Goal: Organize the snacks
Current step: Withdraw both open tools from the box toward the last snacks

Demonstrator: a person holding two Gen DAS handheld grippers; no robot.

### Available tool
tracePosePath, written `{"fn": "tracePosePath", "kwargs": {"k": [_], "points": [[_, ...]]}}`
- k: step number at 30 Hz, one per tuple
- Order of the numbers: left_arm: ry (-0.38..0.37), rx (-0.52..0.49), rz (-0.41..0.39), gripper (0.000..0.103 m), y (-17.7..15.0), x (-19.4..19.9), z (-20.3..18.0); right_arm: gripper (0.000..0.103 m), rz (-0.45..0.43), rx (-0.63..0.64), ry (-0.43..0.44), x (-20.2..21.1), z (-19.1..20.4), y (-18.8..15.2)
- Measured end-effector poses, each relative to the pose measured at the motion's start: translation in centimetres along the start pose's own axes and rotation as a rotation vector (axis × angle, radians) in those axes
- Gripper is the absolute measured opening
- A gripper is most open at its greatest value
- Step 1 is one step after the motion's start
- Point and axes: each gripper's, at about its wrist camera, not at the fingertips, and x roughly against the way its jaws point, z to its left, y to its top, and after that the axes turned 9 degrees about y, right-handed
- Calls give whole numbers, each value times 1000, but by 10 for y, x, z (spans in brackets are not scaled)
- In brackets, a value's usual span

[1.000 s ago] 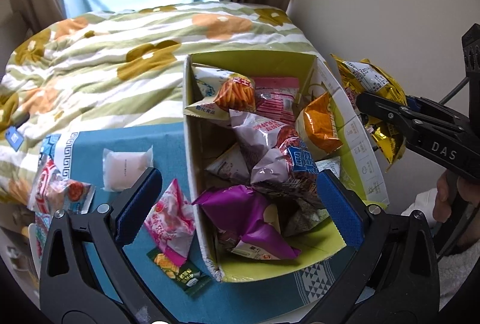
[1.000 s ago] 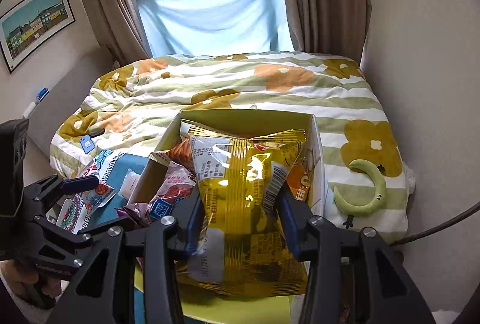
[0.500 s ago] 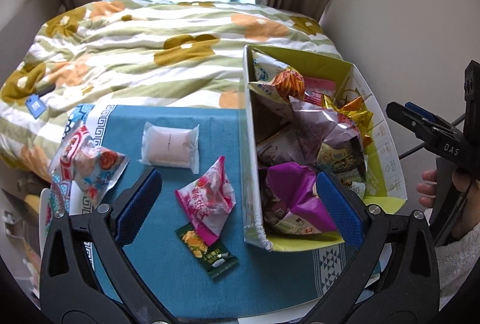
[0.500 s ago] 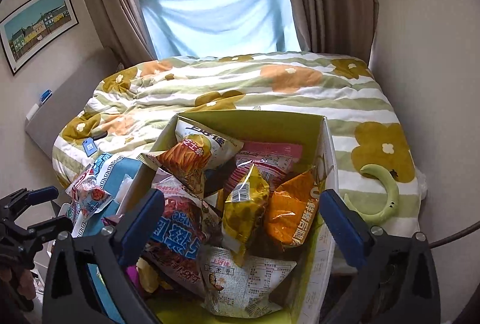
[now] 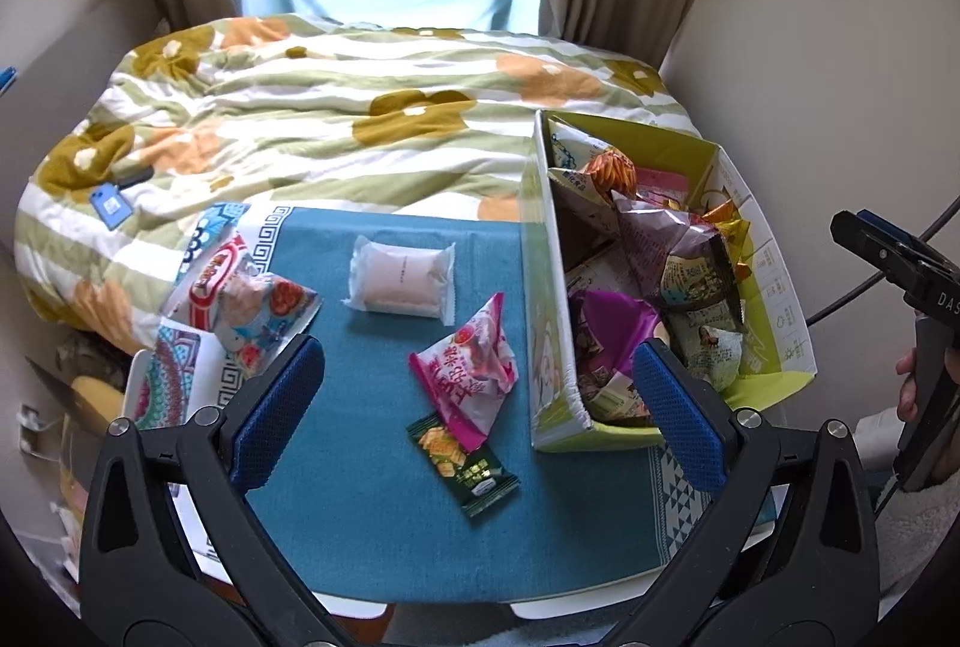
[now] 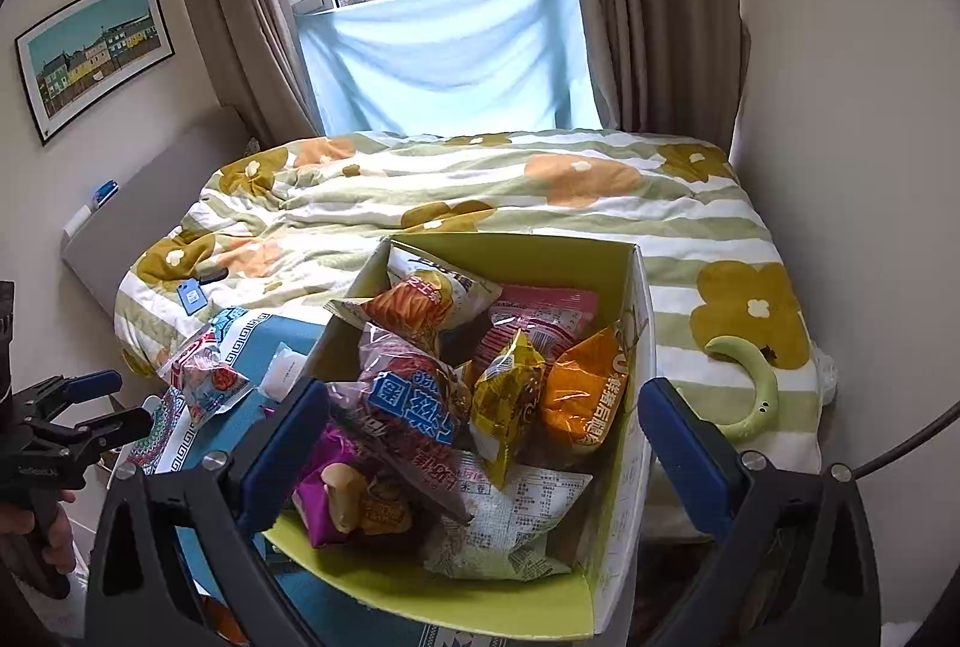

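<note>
snacks fill the green box (image 6: 606, 581) under my right gripper (image 6: 483, 443), its jaws wide apart, empty, just opened. my left gripper (image 5: 480, 401) gapes too, over the teal desk (image 5: 372, 497): pink packet (image 5: 465, 371) at 12 o'clock, dark green packet (image 5: 465, 464) just below it, white packet (image 5: 399, 275) beyond.

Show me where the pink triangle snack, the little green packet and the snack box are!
pink triangle snack (image 5: 467, 370), left wrist view, middle of the bag.
little green packet (image 5: 465, 464), left wrist view, middle of the wrapper.
snack box (image 6: 606, 260), right wrist view, far inner wall.
</note>
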Motion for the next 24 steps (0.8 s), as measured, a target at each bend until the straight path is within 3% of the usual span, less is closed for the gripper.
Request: {"fn": "tracePosePath", "kwargs": {"k": [5, 12, 18, 24], "points": [[60, 7, 21, 102, -19, 7, 21, 103, -6, 20, 38, 6, 19, -6], [105, 30, -12, 102, -39, 14, 64, 103, -20, 50, 72, 8, 60, -17], [70, 38, -11, 102, -39, 1, 116, 103, -49, 39, 46, 6, 97, -31], [42, -22, -4, 102, -20, -16, 166, 103, -56, -19, -16, -12, 136, -46]]}}
